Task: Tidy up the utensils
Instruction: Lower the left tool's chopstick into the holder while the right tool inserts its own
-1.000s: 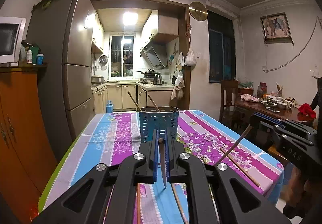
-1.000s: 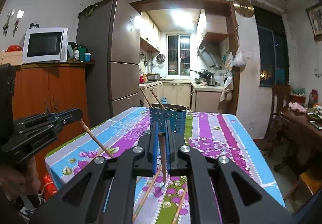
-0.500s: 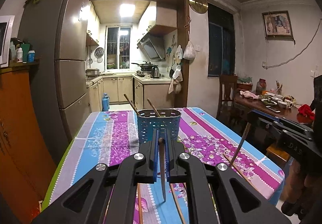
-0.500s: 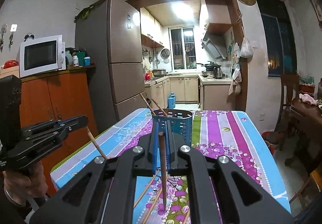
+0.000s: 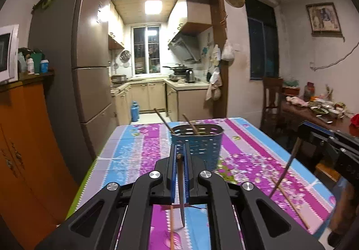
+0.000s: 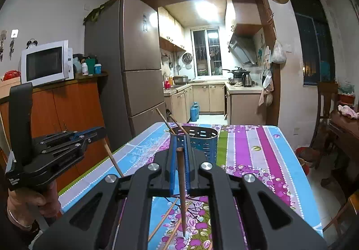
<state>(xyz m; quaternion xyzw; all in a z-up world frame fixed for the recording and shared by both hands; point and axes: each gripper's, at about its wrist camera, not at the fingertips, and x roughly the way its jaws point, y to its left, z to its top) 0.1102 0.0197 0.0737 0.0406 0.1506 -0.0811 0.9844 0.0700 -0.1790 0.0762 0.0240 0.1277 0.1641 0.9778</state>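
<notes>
A blue perforated utensil holder (image 5: 197,142) (image 6: 199,140) stands mid-table with two chopsticks leaning in it. My left gripper (image 5: 180,151) is shut on a dark chopstick (image 5: 181,193) that hangs point-down above the floral tablecloth, short of the holder. My right gripper (image 6: 179,144) is shut on another dark chopstick (image 6: 182,193), also hanging in front of the holder. Each gripper shows in the other's view: the right gripper (image 5: 301,133) at the right edge, the left gripper (image 6: 102,132) at the left, held by a hand (image 6: 33,202).
Several loose chopsticks (image 6: 163,218) (image 5: 289,200) lie on the near part of the tablecloth (image 5: 139,151). An orange cabinet (image 6: 74,106) and a fridge (image 6: 134,70) stand left of the table. A cluttered wooden table (image 5: 314,113) and chair stand to the right.
Both grippers have risen a little and come nearer the holder, each keeping its chopstick. The right gripper's chopstick now hangs steeper in the left wrist view.
</notes>
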